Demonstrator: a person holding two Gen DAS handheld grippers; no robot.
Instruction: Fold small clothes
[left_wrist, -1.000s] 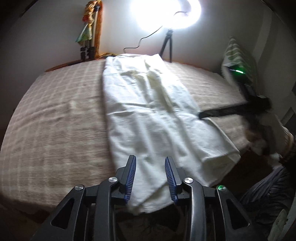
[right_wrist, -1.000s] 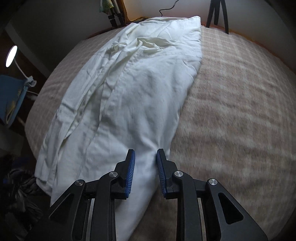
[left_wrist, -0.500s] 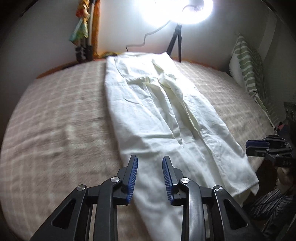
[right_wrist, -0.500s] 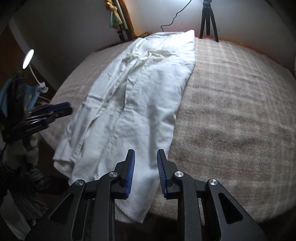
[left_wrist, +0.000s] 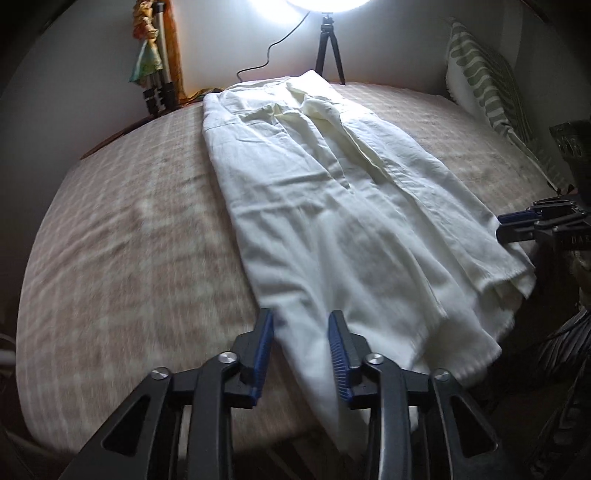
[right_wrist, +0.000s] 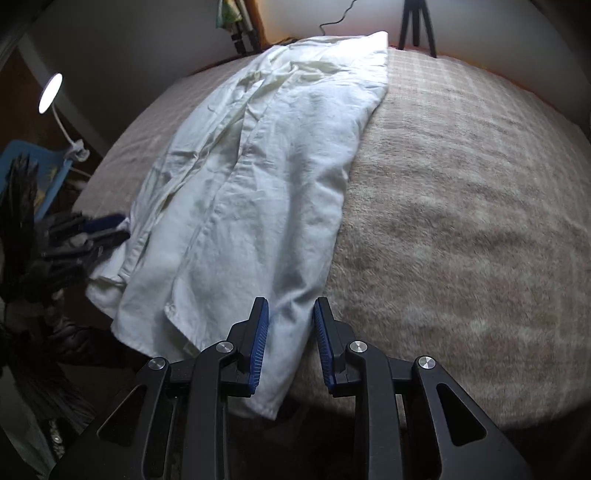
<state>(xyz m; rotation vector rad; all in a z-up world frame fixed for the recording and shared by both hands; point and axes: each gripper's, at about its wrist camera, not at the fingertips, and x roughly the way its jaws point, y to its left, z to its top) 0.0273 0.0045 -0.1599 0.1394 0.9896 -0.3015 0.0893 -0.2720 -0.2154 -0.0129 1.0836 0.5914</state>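
Both grippers, left (left_wrist: 300, 318) and right (right_wrist: 291, 306), gape empty over the near hem of the white garment (left_wrist: 332, 206) on the blanket (left_wrist: 129, 240).

A home bedroom: blanketed bed (left_wrist: 122, 236), striped pillow (left_wrist: 484, 85), ring-light tripod (left_wrist: 328, 48).

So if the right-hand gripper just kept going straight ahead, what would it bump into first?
Most likely the white garment: the right gripper, jaws open, points along the garment's near end on the checked blanket. Depth is unclear, so it might pass just above the fabric.
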